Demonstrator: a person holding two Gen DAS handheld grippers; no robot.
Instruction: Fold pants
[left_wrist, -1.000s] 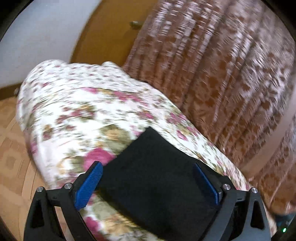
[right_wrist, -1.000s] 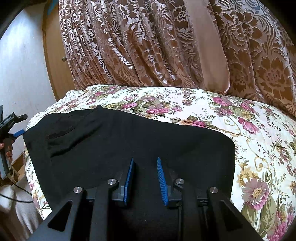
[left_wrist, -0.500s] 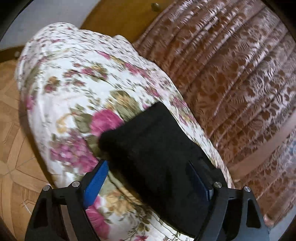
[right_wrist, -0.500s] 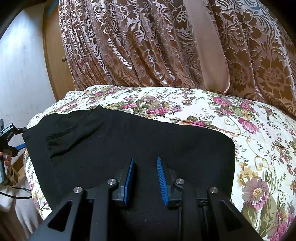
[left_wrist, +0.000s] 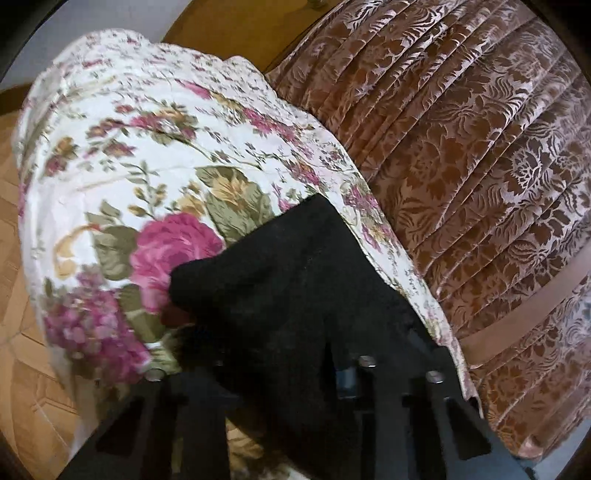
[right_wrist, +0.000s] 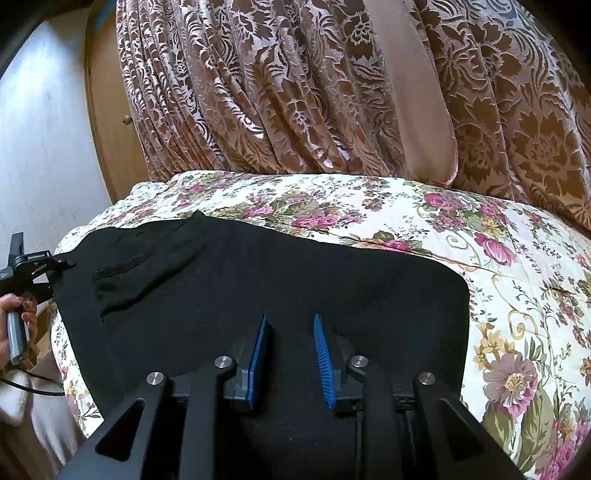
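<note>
Closing on the pants (left_wrist: 295, 295) edge lying on the floral bedspread (left_wrist: 147, 155), left gripper (left_wrist: 280, 369) may pinch quilt too; right gripper (right_wrist: 288, 354) clamped on fabric.

The left hand-held gripper (left_wrist: 280, 354) points downward, its jaws closing with black cloth between them that hides the pads. In the right wrist view it shows at the far left edge, its handle wrapped by the person's left hand (right_wrist: 14, 317). The right hand-held gripper (right_wrist: 291, 354) points gently downward, its blue pads (right_wrist: 258, 354) standing a narrow gap apart over black cloth.
</note>
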